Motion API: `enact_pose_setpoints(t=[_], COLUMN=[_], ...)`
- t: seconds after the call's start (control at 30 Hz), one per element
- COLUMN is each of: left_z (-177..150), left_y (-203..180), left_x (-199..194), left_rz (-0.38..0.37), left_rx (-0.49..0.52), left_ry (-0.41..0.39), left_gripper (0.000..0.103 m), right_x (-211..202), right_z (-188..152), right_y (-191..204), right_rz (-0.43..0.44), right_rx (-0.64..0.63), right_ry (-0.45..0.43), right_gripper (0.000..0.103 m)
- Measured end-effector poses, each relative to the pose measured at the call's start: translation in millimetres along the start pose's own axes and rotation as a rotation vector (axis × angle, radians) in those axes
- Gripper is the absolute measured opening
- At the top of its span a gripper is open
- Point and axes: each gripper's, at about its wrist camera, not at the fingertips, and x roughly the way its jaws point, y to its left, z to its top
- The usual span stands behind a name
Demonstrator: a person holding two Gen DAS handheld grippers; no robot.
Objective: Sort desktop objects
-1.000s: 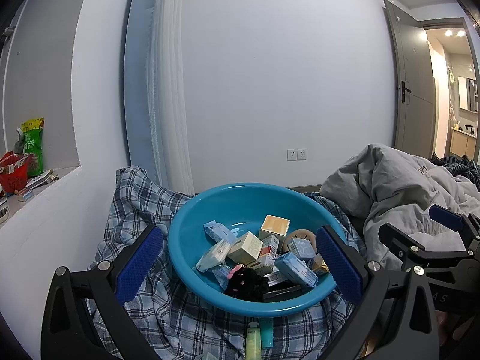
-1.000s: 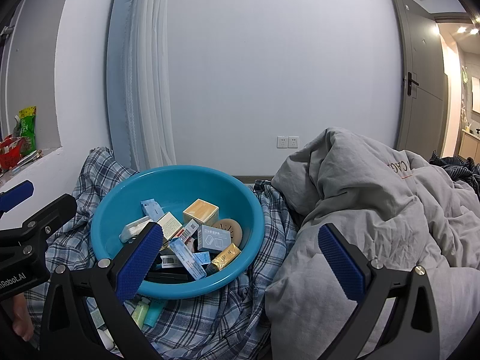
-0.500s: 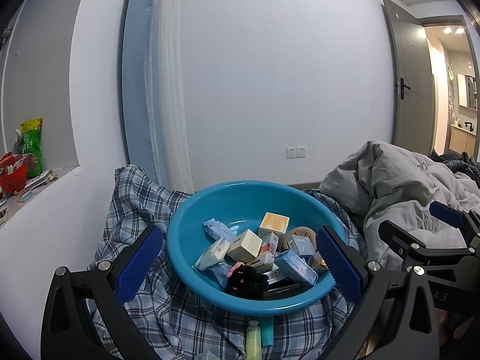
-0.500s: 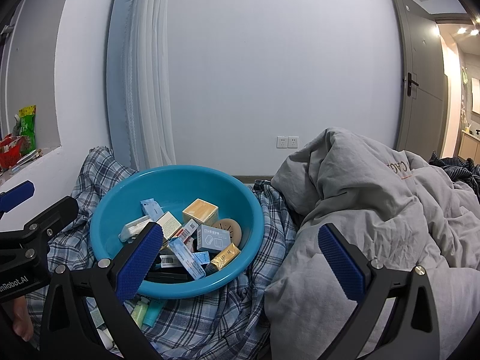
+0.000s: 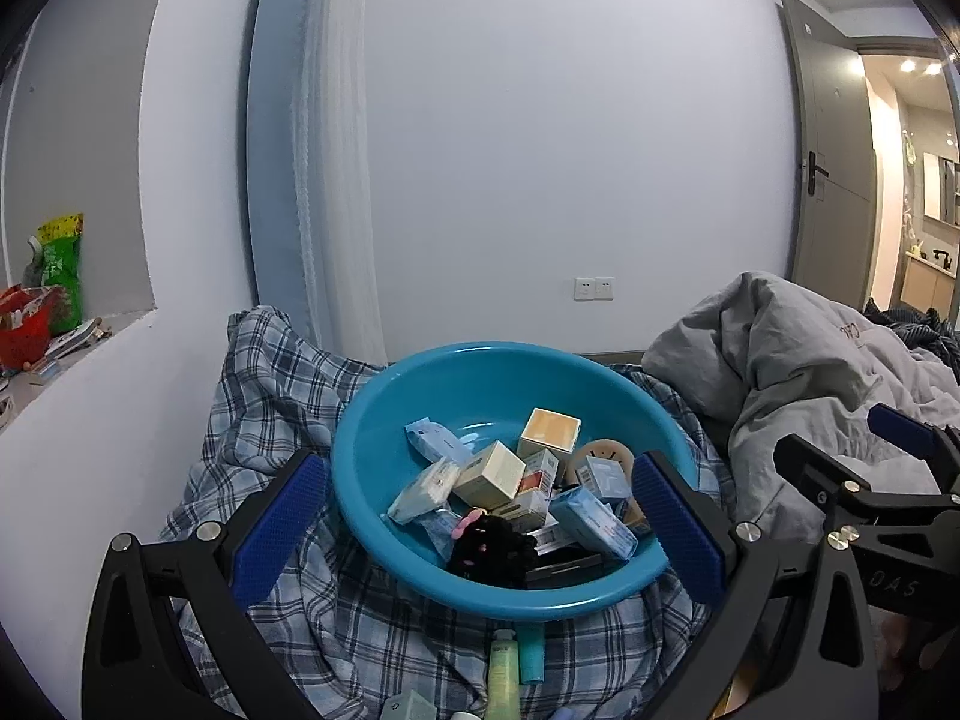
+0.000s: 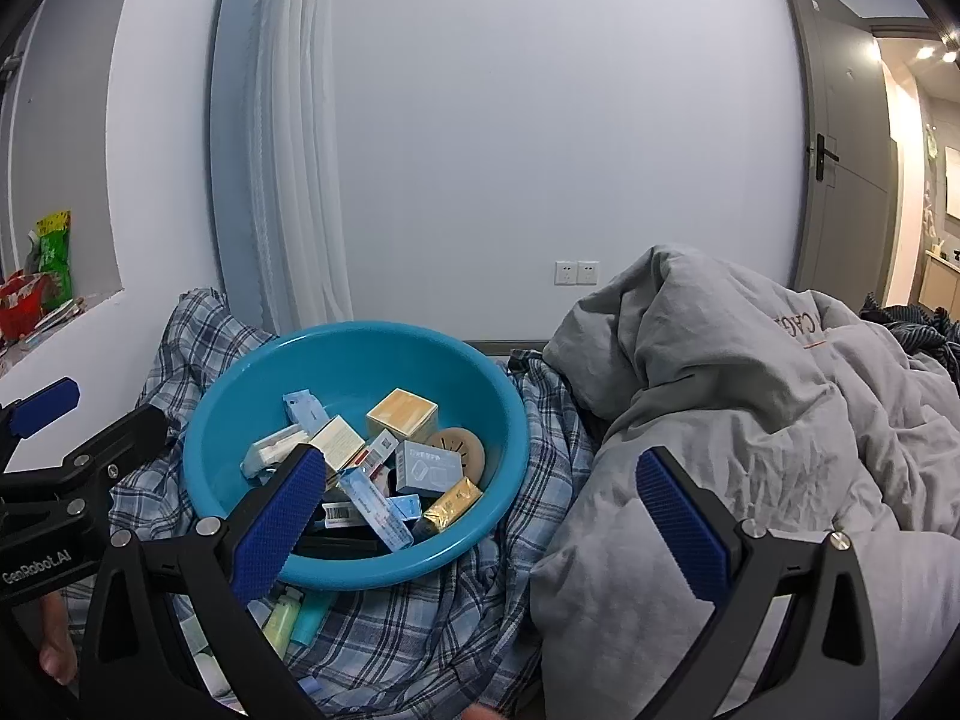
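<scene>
Left wrist view: left hand-held gripper [image 5: 480,531] spread wide, nothing between its blue pads, levelled at the teal basin [image 5: 384,420] as if lining up a pick. Nearest, a pale green tube [image 5: 503,675] and teal tube [image 5: 531,654] lie on the plaid cloth [image 5: 270,396] just outside the rim, probably unsorted. Basin sits nested in that cloth on the bed, packed with small boxes [image 5: 498,474], sachets and a black plush thing [image 5: 489,546]. Right hand-held gripper [image 6: 480,531] also wide apart, empty, aimed between basin and grey duvet [image 6: 750,396]. Beyond, white wall.
</scene>
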Motion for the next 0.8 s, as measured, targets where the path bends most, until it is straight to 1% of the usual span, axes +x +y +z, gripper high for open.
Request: enact_pose_setpoints(t=[0.2,0.33,0.67,0.8], left_z=[0.7,1.0,1.4,2.1], left_y=[-2.0,-5.3,-4.9,-2.8], left_x=[-1.4,-2.1,-1.0,-0.6], left_rz=[-0.011,-0.005,-0.015,-0.015], left_rx=[0.010,0.023,0.002,-0.006], left_ry=[-0.006,-0.010,0.000,0.001], left_gripper=[0.103,0.103,0.103,0.103], right_x=[0.2,-0.2,-1.2,-2.6], right_z=[0.7,1.3,2.7,3.2], right_y=[0.6,1.1,-0.3,0.4], right_rz=[0.009,0.009,0.011,0.033], right_rx=[-0.004,-0.003,-0.002,-0.012], right_ry=[0.002,0.002,-0.006,-0.014], right_gripper=[0.103,0.103,0.103,0.103])
